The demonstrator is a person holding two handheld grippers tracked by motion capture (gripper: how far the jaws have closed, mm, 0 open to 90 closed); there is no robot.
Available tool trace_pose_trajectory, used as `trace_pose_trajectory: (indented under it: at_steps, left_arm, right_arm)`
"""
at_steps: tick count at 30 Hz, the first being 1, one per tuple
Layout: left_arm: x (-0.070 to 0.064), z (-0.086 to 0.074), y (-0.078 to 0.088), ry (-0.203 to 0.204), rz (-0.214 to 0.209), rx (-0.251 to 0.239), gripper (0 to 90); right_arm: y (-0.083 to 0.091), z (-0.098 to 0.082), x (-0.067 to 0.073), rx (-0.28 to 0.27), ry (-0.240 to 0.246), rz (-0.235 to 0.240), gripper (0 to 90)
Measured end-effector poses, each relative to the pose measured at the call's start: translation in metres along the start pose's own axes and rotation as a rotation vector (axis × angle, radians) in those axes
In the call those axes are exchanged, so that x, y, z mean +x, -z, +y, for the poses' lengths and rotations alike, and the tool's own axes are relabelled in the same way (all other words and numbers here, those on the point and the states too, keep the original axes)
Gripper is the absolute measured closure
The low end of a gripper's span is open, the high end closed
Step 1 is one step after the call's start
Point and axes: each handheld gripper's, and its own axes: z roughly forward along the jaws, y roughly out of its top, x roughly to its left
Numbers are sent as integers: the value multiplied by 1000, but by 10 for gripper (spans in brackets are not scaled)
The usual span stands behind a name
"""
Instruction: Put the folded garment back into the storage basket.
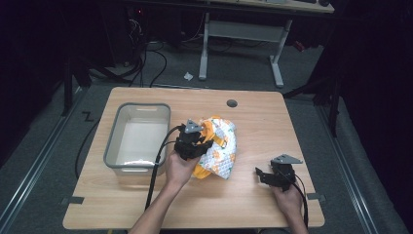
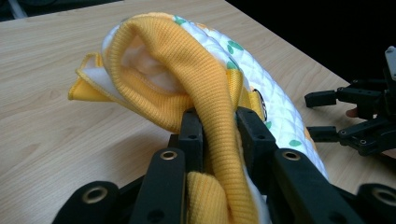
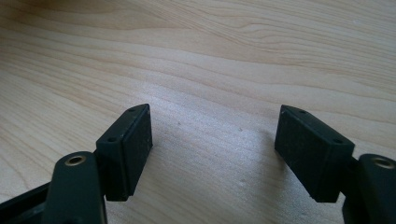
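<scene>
Already the left gripper has its fingers clamped on the yellow ribbed cuff of a quilted white-and-yellow baby garment, which lies bunched mid-tabletop just right of the grey plastic bin. Its bulk stretches away toward the right gripper, whose fingers stand apart over bare wood, well placed to take the far end.

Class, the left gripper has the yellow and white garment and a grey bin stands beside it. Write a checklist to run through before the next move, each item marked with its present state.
1. Left gripper clamped on the garment's yellow ribbed edge: ok.
2. Garment fully off the table: not ok, part rests on it.
3. Grey bin empty: ok.
4. Right gripper open, holding nothing: ok.
5. Right gripper apart from garment: ok.
</scene>
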Motion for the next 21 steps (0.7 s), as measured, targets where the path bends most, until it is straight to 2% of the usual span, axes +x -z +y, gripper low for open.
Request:
trace_pose_trajectory:
  at_steps: [21]
  left_arm:
    - [17,3,26,39,6,-36,738]
  right_arm:
    - [0,0,0,-1,2,1,279]
